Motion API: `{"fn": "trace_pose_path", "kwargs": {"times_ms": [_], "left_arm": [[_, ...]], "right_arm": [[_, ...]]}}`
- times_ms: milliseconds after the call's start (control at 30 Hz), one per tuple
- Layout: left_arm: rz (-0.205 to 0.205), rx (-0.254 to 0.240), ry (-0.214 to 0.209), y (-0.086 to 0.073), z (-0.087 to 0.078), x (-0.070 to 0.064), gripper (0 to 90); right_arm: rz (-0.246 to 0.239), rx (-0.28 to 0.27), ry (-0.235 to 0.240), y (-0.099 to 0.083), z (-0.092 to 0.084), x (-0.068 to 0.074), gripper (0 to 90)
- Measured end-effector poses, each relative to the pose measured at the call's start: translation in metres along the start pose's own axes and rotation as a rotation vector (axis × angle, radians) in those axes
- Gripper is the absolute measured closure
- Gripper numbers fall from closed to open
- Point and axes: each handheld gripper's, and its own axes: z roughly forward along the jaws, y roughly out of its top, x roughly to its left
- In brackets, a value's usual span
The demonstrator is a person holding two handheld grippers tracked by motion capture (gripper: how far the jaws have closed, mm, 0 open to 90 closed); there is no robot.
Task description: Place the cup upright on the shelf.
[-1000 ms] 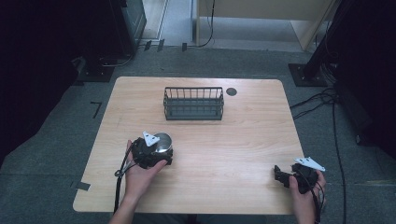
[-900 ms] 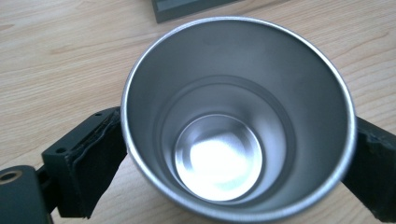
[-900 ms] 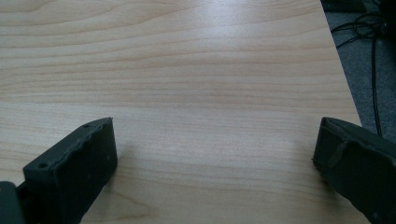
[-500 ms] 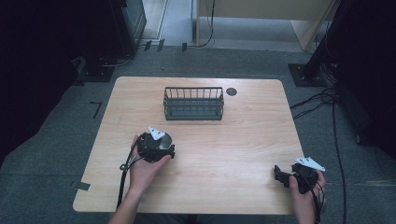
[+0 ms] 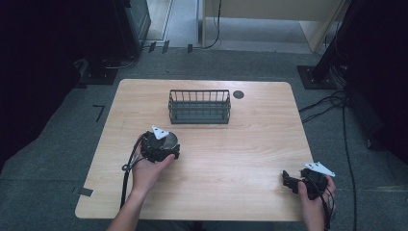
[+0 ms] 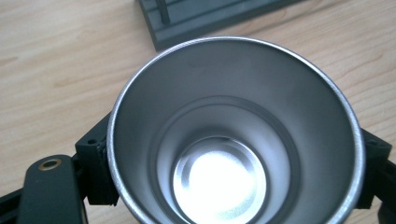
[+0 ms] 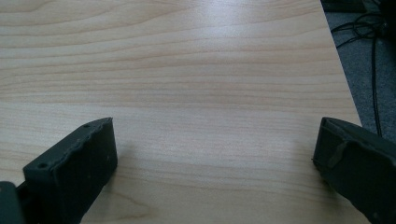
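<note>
High view: left gripper, jaws just closed, clasps a steel cup near the wire basket; right gripper waits wide apart. Placement remains.

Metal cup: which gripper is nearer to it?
Left. The left gripper has its jaws closed on the metal cup; the right gripper sits open near the table's far corner, well away.

Shiny brushed-metal cup, pale matt wood-grain table, dark wire basket, matt black plastic claw
</note>
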Motion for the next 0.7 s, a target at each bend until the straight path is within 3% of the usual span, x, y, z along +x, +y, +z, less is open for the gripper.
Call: {"fn": "trace_pose_path", "kwargs": {"times_ms": [267,700], "left_arm": [[0.016,-0.013,-0.016,0.021,-0.001,0.0,16.6],[0.007,-0.034,-0.038,0.049,0.001,0.008,19.2]], "right_arm": [[0.001,0.0,0.0,0.0,0.0,0.0,0.0],[0.001,0.0,0.0,0.0,0.0,0.0,0.0]]}}
